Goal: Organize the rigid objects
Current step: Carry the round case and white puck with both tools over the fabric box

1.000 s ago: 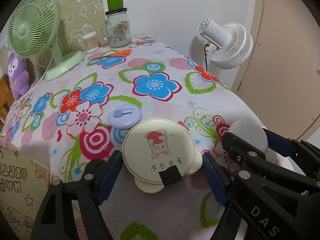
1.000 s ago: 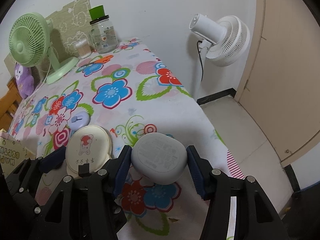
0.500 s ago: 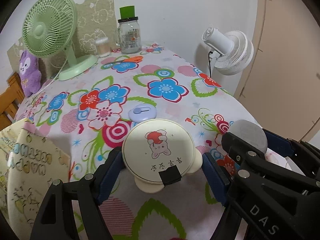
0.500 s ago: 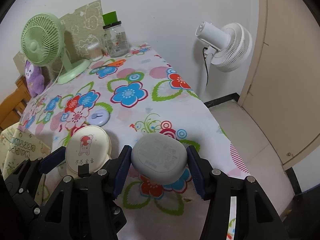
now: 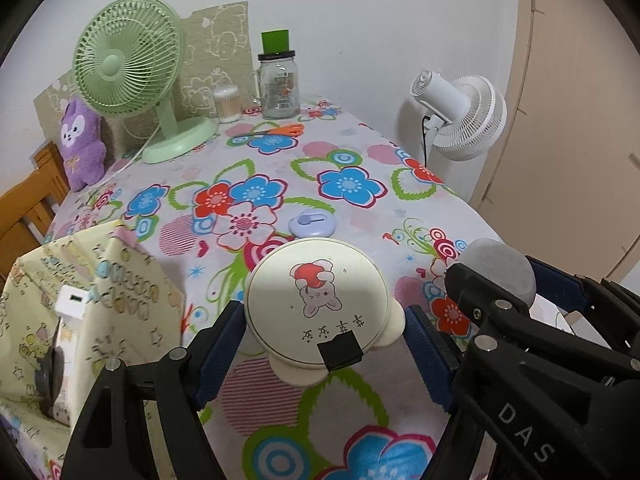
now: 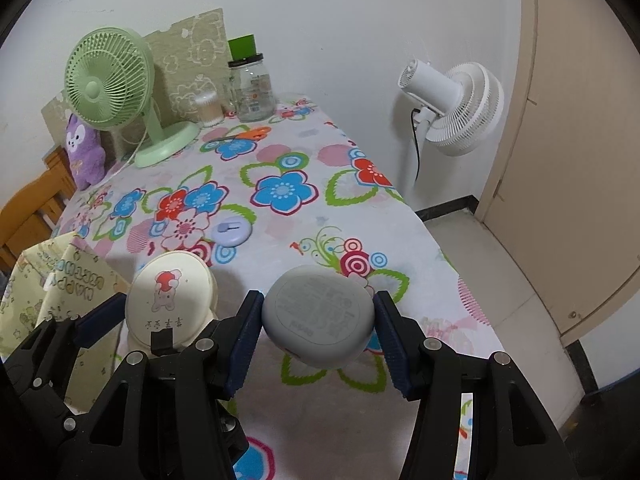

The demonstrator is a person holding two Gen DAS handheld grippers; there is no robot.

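My left gripper [image 5: 324, 340] is shut on a round cream case [image 5: 316, 304] printed with a rabbit and closed by a black clasp, held above the flowered tablecloth. Beside it on the right, my right gripper [image 6: 318, 330] is shut on a rounded grey case [image 6: 320, 316]. Each wrist view shows the other gripper too: the grey case [image 5: 500, 268] at the right, the cream case [image 6: 170, 300] at the left. A small lilac disc [image 5: 313, 222] lies flat on the cloth beyond both cases. At the lower left stands an open yellow patterned box [image 5: 80, 300] holding a white charger and a dark item.
At the table's far end stand a green desk fan [image 5: 128, 64], a glass jar [image 5: 279, 88], a cotton swab tub [image 5: 227, 105] and orange-handled scissors [image 5: 276, 131]. A purple plush [image 5: 82, 148] sits left. A white floor fan [image 5: 460, 120] and a door lie right of the table edge.
Both grippers have lifted and pulled back together with their cases. The table looks smaller and farther, and the yellow box has come into view at the lower left.
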